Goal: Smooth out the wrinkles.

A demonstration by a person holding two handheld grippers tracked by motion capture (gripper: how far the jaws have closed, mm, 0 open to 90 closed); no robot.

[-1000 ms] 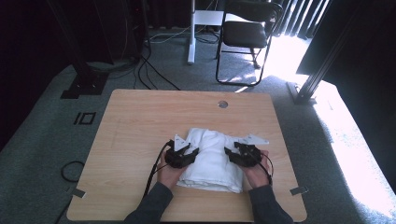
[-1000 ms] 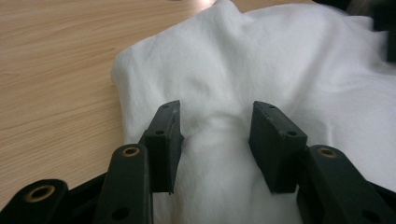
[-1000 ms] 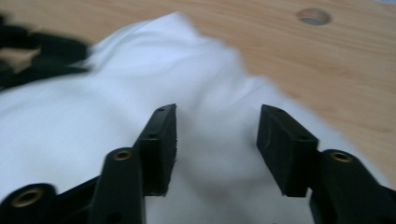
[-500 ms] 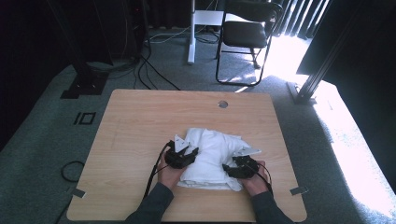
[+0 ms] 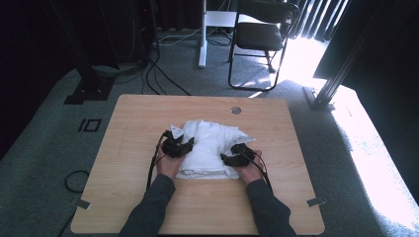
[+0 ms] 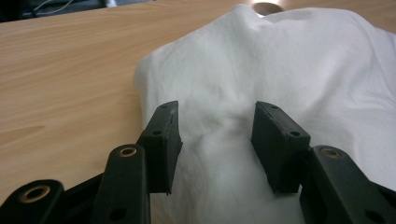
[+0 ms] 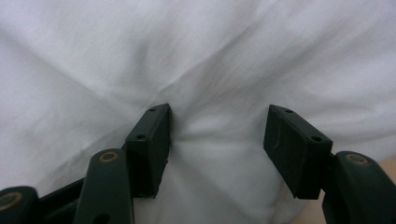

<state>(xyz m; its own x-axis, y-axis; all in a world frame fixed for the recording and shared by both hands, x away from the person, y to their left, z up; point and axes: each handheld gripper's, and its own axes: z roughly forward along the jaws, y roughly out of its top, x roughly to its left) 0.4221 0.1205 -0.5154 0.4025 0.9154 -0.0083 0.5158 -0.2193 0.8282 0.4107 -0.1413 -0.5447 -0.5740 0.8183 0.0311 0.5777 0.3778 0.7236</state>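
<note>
Two grippers work a bunched white cloth that lies near the middle of the wooden counter, a little toward the person's side. The left gripper sits at the cloth's left flank and the right gripper at its near right corner, so the two bracket the heap from either side, probably to gather or fold it toward the middle.

In the left gripper view the fingers stand spread with a raised ridge of fabric between them; the pads do not look pressed into it. In the right gripper view the fingers are likewise spread over a puckered fold, and creases run toward the left pad, so it may be touching the cloth, but nothing is pinched. The right gripper's fingers have just been opening wider, with cloth lying between them.

From above you get the overall layout: both hands, the trailing cables, the cloth's outline against the counter, and a chair beyond it. The close views add what the high view cannot resolve, namely the gap between the pads and the folds running under them.
</note>
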